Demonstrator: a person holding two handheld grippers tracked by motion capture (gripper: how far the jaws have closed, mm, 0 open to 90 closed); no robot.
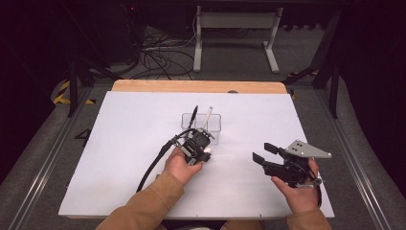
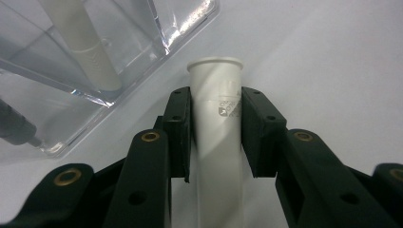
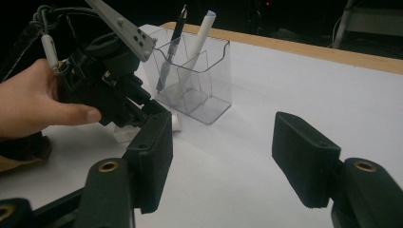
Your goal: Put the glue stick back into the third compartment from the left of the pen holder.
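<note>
Item one, nearest me: my right gripper (image 1: 262, 152), held in the right hand (image 1: 299, 191) at the near right of the white table (image 1: 119, 158). Its jaws stand spread with only bare table between them; in the right gripper view the two black pads (image 3: 304, 164) sit well apart and hold nothing. A grey three-cornered plate (image 1: 306, 149) rides on top.

Item two: my left gripper (image 1: 203, 154), held in the left hand (image 1: 182, 167) near the table's middle, a tan sleeve (image 1: 143, 206) behind it and a black cable (image 1: 153, 165) trailing back toward me. In the left gripper view its jaws pinch a white marker (image 2: 218, 137) lying on the table, one pad (image 2: 178, 128) against each side of the barrel, just below the flared end with small print on it. The marker lies just in front of the holder, apart from it.

Item three, beyond: a clear plastic pen holder (image 1: 214, 128), upright, with inner dividers. It holds a black pen (image 1: 193, 116) and a white pen (image 1: 207, 117), both leaning; I cannot tell exactly which compartments.

Item four, farthest: the wooden table edge (image 1: 191, 86), then a dark floor with tangled cables (image 1: 158, 60) and a white desk frame (image 1: 237, 21).
</note>
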